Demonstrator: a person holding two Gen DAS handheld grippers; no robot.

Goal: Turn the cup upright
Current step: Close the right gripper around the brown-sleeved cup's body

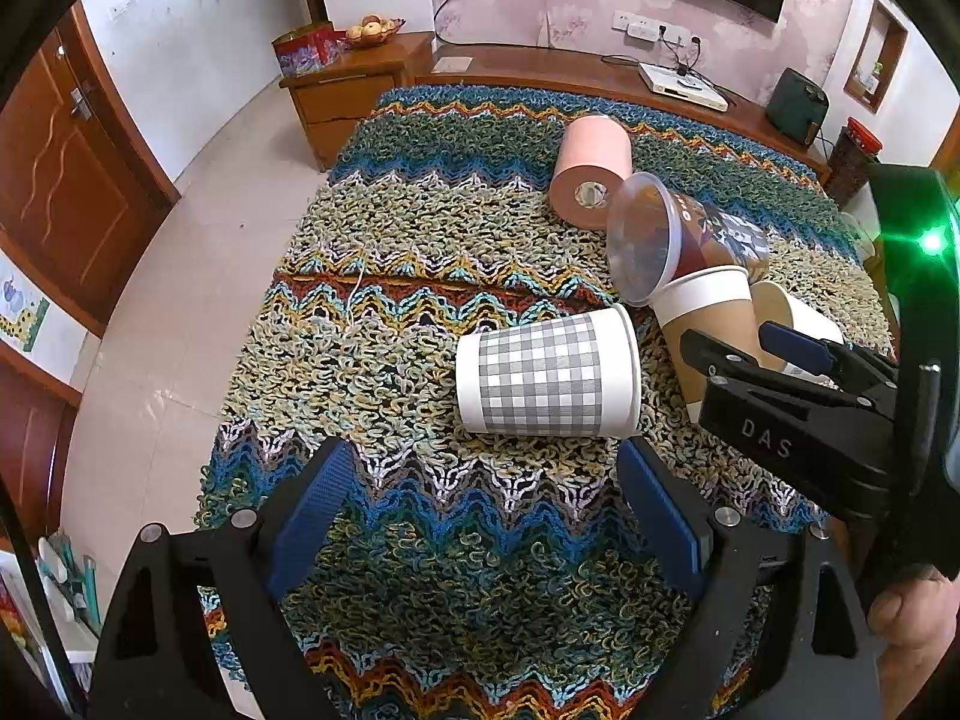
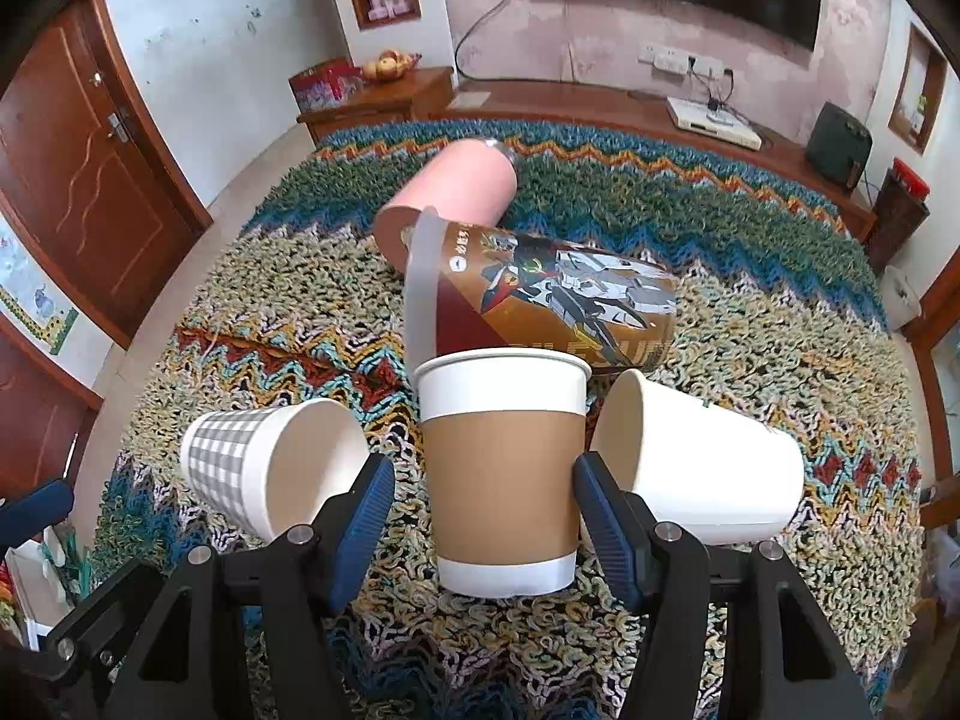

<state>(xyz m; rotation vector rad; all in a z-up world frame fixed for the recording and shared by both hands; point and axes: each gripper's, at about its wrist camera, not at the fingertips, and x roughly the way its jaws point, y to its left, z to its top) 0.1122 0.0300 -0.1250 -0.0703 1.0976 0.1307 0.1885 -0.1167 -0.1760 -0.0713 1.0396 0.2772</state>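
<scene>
A grey-checked paper cup [image 1: 543,381] lies on its side on the knitted cloth [image 1: 420,252], mouth to the right; it also shows in the right wrist view [image 2: 270,465]. My left gripper [image 1: 480,480] is open just in front of it, empty. A brown-sleeved paper cup [image 2: 503,468] stands upright between the open fingers of my right gripper [image 2: 483,501]; the pads [image 2: 366,516] stand beside its wall with small gaps. This cup [image 1: 711,324] and my right gripper [image 1: 744,348] also show in the left wrist view.
A plain white cup [image 2: 702,462] lies on its side right of the brown cup. A printed plastic cup [image 2: 540,300] and a pink cup [image 2: 456,198] lie behind. Wooden cabinets [image 1: 354,90] and a TV bench stand beyond the cloth.
</scene>
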